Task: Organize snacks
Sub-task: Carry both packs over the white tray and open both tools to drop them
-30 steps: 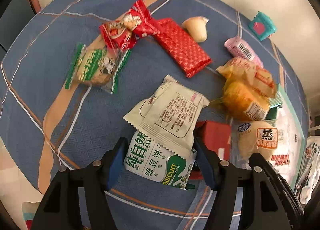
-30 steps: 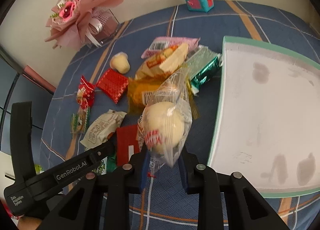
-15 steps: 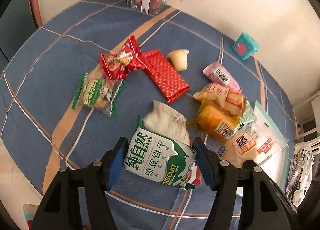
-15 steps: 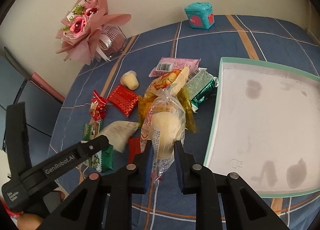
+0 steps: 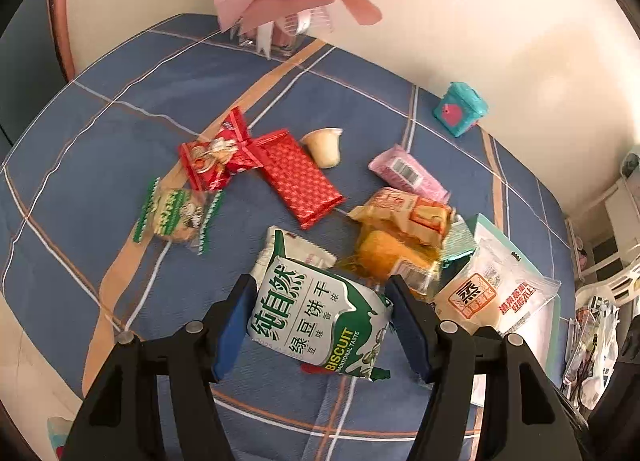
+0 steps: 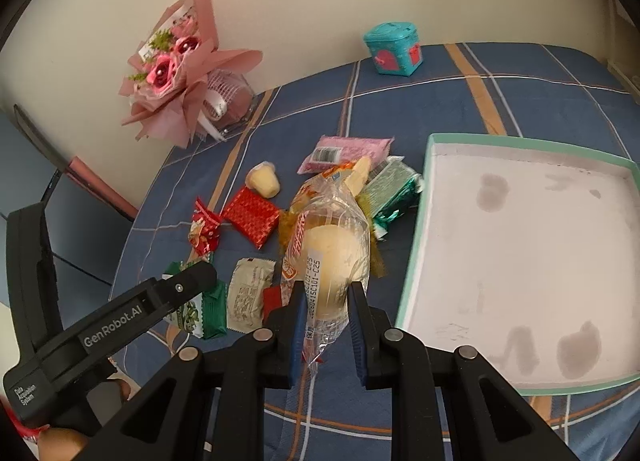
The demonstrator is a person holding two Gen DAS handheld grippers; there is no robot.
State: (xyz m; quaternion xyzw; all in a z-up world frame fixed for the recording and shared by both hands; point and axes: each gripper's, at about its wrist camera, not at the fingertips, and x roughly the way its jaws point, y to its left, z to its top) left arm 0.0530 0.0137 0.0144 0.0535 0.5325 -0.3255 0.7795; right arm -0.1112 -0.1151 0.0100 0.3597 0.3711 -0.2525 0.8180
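Right now both grippers carry a snack clear of the blue checked tablecloth [image 5: 168, 73], and the white tray [image 6: 416, 245] with its teal rim is the place to aim for. The left gripper [image 5: 318, 321] is clamped across the green-and-white biscuit pack [image 5: 316, 317], its blue pads pressing the pack's two sides, well to the left of the tray. The right gripper [image 6: 326, 325] is squeezed tight on the lower end of the clear-wrapped bun [image 6: 328, 257], which stands up between the fingers just left of the tray's near corner.

The step in hand looks like carrying both to the tray. The bun is nearest, so it would sensibly go first: lift it above the rim before crossing, then lower it to the tray floor before letting go. Its wrapper is slippery, so a steady grip matters. The biscuit pack should pass above the orange and yellow packets [image 5: 400, 237] lying just left of the tray, not through them.
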